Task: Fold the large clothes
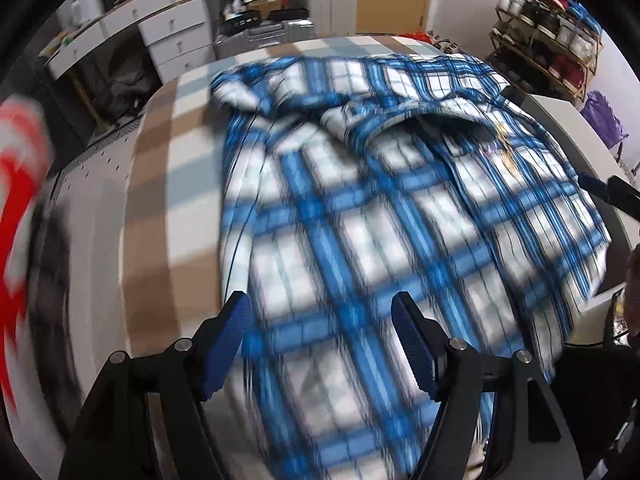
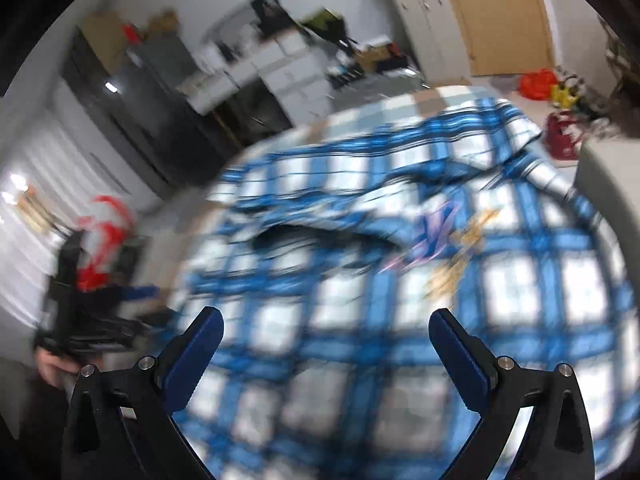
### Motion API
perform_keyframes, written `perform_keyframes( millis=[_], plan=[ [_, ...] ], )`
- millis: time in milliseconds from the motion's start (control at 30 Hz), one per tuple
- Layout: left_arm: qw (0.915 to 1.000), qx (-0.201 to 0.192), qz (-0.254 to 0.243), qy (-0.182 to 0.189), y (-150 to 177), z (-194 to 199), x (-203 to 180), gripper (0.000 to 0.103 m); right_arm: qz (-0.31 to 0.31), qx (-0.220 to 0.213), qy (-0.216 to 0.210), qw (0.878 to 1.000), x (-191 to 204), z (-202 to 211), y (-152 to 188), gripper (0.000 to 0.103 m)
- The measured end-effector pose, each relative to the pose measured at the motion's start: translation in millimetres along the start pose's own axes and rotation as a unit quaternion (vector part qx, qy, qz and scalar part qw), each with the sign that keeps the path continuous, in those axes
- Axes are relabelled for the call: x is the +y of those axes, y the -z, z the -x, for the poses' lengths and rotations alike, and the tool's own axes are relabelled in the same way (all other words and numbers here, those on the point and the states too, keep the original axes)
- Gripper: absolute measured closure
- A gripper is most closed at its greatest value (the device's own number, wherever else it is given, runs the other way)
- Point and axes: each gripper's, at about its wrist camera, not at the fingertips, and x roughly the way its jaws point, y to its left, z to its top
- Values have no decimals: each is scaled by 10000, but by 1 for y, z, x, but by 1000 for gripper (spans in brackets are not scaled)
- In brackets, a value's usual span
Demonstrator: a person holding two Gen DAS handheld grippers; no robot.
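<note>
A large blue-and-white plaid shirt [image 1: 360, 208] lies spread on a bed with a beige, white and pale-blue checked cover [image 1: 160, 208]. Its collar opening faces the far end and one side is folded over. My left gripper [image 1: 320, 304] is open and empty, hovering above the near part of the shirt. The right gripper's finger tip shows at the right edge of the left wrist view [image 1: 600, 188]. In the right wrist view the same shirt [image 2: 400, 280] fills the frame, blurred, and my right gripper [image 2: 326, 316] is open and empty above it. The left gripper [image 2: 132, 292] shows at the left there.
White drawers and a desk [image 1: 172, 36] stand beyond the bed's far left corner, with a suitcase [image 1: 264, 36] beside them. A shelf rack [image 1: 548, 36] stands at the far right. A white surface [image 1: 568, 120] adjoins the bed's right side. A red-and-white blurred object [image 1: 20, 200] is at the left.
</note>
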Motion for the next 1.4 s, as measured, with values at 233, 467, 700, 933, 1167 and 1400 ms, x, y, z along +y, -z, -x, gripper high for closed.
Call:
perform_keyframes(
  millis=[233, 467, 700, 933, 1167, 1400],
  plan=[
    [9967, 27, 815, -9, 64, 25, 23, 34, 411, -279, -291, 9983, 36, 23, 47, 0],
    [9902, 525, 1276, 212, 85, 4, 31, 34, 175, -274, -99, 9994, 28, 37, 69, 0],
    [9829, 942, 1500, 502, 86, -19, 42, 33, 61, -305, 187, 9993, 18, 38, 74, 0],
    [9511, 900, 2199, 1975, 87, -24, 62, 33, 132, -183, 301, 9993, 15, 32, 77, 0],
    [9264, 216, 2265, 3001, 81, -7, 64, 33, 146, -222, 229, 9994, 16, 34, 78, 0],
    [9429, 108, 1701, 2860, 67, -3, 28, 33, 191, -153, 379, 9990, 16, 32, 80, 0]
  ],
)
